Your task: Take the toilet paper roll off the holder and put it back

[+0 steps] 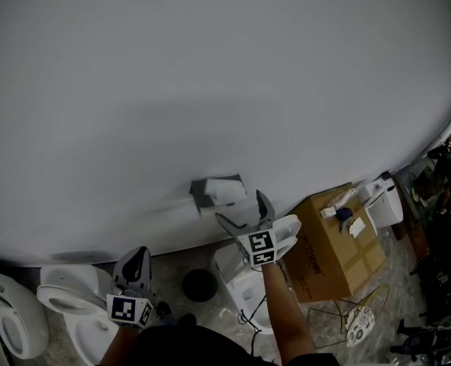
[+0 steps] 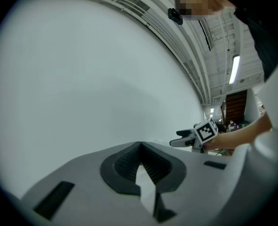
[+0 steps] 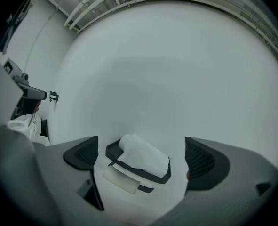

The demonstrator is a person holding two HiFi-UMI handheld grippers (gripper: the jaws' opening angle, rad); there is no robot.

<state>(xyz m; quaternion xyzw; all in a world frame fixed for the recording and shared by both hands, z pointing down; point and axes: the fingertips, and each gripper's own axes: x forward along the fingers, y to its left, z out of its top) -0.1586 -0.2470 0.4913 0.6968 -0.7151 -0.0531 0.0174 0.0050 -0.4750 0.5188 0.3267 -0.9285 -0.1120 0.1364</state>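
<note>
- Head view: one toilet paper roll (image 1: 227, 191) on one wall holder (image 1: 201, 194), far centre.
- Right gripper (image 1: 242, 209): jaws spread, near roll, not touching.
- Left gripper (image 1: 137, 256): jaws pressed together, empty, near left.

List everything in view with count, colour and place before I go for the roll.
white toilet paper roll: one, white, lying on the holder, ahead of the right gripper
dark wall-mounted paper holder: one, dark grey, on the white wall
white ceramic toilets: two, white, floor at lower left
brown cardboard box: one, brown, floor at right, small items on top
round black object: one, black, floor below the holder
left gripper: one, grey, held low at left, jaws together, empty
right gripper: one, grey, raised just below the roll, jaws apart, touching nothing
</note>
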